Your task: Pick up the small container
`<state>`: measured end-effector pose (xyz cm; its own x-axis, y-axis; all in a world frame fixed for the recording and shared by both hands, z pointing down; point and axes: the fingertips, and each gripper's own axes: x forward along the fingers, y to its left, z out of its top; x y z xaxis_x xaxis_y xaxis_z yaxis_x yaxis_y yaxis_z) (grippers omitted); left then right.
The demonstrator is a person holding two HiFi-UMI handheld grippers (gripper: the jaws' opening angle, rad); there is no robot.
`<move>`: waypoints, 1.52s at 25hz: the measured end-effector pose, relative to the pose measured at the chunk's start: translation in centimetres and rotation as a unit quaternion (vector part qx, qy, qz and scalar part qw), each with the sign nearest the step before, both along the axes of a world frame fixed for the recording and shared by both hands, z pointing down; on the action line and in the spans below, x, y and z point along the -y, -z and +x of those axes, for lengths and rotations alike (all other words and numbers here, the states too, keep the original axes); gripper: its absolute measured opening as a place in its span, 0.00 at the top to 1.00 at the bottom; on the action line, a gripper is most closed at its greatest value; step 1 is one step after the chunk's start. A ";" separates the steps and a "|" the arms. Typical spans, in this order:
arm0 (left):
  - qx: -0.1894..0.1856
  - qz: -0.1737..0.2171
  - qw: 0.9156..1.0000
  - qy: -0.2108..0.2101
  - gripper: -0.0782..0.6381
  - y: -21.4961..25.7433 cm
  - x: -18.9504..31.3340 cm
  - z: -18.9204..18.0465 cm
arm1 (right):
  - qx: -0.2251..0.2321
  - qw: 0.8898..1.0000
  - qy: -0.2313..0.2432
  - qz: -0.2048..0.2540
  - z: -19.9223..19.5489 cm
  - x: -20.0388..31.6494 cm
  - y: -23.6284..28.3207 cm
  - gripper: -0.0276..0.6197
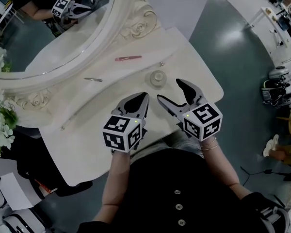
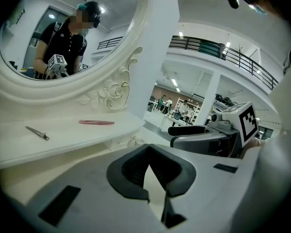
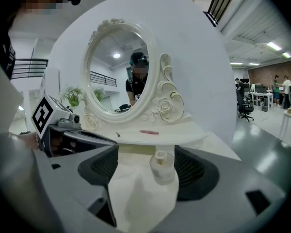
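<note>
On the white dressing table [image 1: 82, 140], an oval mirror [image 1: 43, 28] in a carved white frame leans over a raised shelf. Its glass reflects a person holding a marker cube.

Both grippers hover low over the table's front part, side by side and near each other. The left gripper [image 1: 143, 97] has its jaws pressed together. In the left gripper view [image 2: 149, 150] the dark ribbed pads meet at their tips and there is nothing between them. The right gripper [image 1: 169, 90] has its jaws spread wide and points at the shelf edge. In the right gripper view [image 3: 145, 155] the two pads stand well apart.

The small container [image 1: 158, 77], a pale round pot with a knobbed lid, stands upright on the table just below the shelf edge. In the head view it sits just beyond the right gripper's fingertips. In the right gripper view the container [image 3: 163, 167] shows within the gap, nearer the right-hand jaw, and whether it touches that jaw cannot be told.

A slim pink stick [image 1: 128, 58] lies flat on the shelf, and a small metal piece [image 1: 93, 79] lies to its left.
</note>
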<state>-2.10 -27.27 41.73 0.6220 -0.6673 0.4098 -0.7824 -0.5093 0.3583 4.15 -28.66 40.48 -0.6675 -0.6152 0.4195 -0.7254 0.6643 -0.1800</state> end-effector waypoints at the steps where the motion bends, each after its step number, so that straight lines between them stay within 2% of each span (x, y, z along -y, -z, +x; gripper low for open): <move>1: -0.005 -0.001 1.000 0.005 0.87 0.0 0.1 0.0 | -0.004 1.000 0.008 -0.002 -0.1 0.0 0.0 0.42; 4: -0.008 -0.001 1.000 0.016 0.87 0.0 0.2 0.2 | -0.012 1.000 0.027 -0.005 -0.1 0.1 0.1 0.42; 11: 0.008 -0.004 0.999 0.037 0.87 -0.7 0.2 0.2 | -0.016 0.998 0.058 -0.016 -0.4 0.5 -0.5 0.42; 17: 0.000 -0.017 0.998 0.057 0.87 -1.7 -0.3 -0.3 | -0.028 0.996 0.080 -0.026 -0.7 1.1 -1.9 0.42; 21: -0.004 -0.033 0.997 0.067 0.87 -3.0 -0.7 -0.6 | -0.030 0.995 0.086 -0.036 -0.9 1.6 -2.9 0.42; 30: 0.010 -0.042 0.996 0.079 0.87 -5.1 -0.7 -0.6 | -0.052 0.993 0.095 -0.055 -0.7 2.7 -5.5 0.42; 38: 0.013 -0.053 0.996 0.072 0.87 -6.5 0.8 0.2 | -0.079 0.989 0.102 -0.076 -0.7 3.9 -8.3 0.41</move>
